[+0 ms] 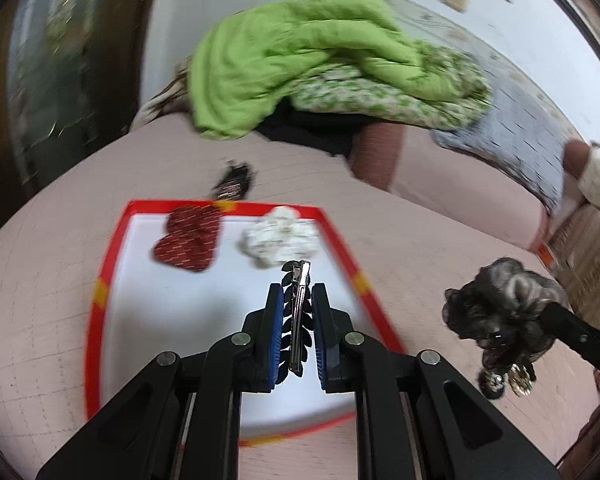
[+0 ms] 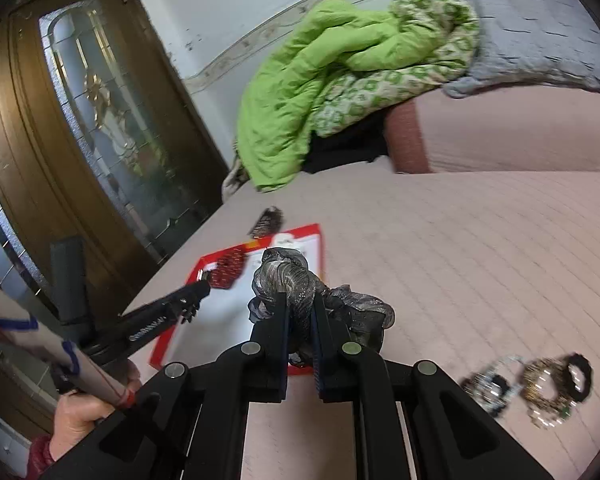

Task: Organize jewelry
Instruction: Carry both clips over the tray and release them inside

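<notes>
Motion blurs the far room, and the jewelry pile (image 2: pixel 532 388) at near right on the pink bed (image 2: pixel 480 248) is smeared. The left gripper (image 1: pixel 297 304) clamps a black hair clip (image 1: pixel 298 320) over the red-rimmed tray (image 1: pixel 100 292); the right gripper (image 2: pixel 301 320) pinches a grey scrunchie (image 2: pixel 288 280) nearby.

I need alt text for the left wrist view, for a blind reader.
The left hand-held gripper is shut on a metal hair clip over a red-rimmed white tray on a pink bed. The tray holds a red bow and a white flower piece.
</notes>
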A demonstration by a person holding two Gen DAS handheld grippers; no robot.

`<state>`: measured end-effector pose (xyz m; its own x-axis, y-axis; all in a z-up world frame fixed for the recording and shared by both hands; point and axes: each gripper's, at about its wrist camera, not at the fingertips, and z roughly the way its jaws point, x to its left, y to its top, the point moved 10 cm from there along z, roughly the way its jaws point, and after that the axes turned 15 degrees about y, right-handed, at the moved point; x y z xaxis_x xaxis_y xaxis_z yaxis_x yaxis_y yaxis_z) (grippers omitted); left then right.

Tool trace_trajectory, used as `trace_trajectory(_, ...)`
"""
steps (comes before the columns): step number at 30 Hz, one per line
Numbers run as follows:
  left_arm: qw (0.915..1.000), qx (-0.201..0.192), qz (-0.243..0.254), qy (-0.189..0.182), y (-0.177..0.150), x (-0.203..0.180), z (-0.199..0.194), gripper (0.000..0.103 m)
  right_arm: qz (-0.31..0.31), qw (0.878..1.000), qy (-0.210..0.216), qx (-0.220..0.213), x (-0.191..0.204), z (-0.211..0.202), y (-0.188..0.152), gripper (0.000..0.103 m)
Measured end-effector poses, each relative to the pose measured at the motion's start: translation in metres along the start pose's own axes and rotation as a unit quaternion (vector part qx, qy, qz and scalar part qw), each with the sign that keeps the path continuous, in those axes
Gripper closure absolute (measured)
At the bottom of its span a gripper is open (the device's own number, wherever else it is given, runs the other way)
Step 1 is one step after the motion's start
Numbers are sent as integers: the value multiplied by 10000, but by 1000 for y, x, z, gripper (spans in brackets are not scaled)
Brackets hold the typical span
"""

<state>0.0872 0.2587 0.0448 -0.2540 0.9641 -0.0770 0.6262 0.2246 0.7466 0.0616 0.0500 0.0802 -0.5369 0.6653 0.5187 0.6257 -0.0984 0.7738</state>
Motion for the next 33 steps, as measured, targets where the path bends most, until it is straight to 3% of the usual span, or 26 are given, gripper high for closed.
trace_trajectory(11, 9985, 449, -308, 25, 8, 31, 46, 90, -34, 9987, 166, 474, 25, 91, 10, 92)
trace_trajectory(23, 9934, 1077, -405, -10, 5, 37, 100, 90, -177, 9950, -250, 954, -5, 168, 14, 92)
trace_trajectory(33, 9929, 1152, -291, 103, 4, 31, 113, 90, -341, 9898, -493, 1289, -25, 207, 6, 92)
